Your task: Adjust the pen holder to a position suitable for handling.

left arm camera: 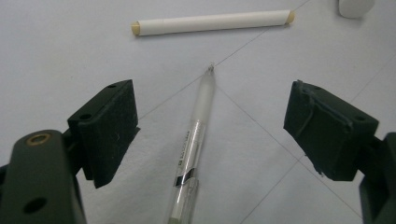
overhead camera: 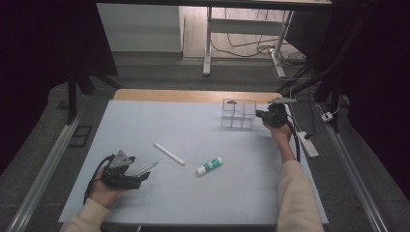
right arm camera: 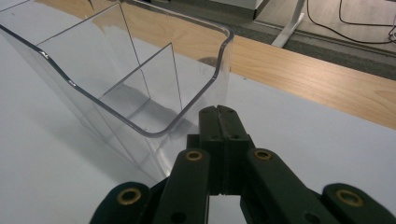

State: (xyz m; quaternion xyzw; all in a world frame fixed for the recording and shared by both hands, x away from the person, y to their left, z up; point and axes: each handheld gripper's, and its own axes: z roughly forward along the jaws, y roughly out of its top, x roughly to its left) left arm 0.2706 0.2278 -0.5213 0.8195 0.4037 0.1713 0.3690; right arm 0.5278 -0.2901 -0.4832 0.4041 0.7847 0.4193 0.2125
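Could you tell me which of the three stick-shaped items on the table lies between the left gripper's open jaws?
The clear pen; the white stick and glue stick lie beyond them.

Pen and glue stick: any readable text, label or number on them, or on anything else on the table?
Pen: dark print runs along the clear barrel near the clip, too blurred to read.
Glue stick: green and white label, too small to read in the high view.
White rod: no marking.
Clear divided box: no marking.
So nothing can be quoted.

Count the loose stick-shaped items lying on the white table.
3: a clear plastic pen between the left gripper's open jaws, a white paper-wrapped stick mid-table, a white green-labelled glue stick beside it.
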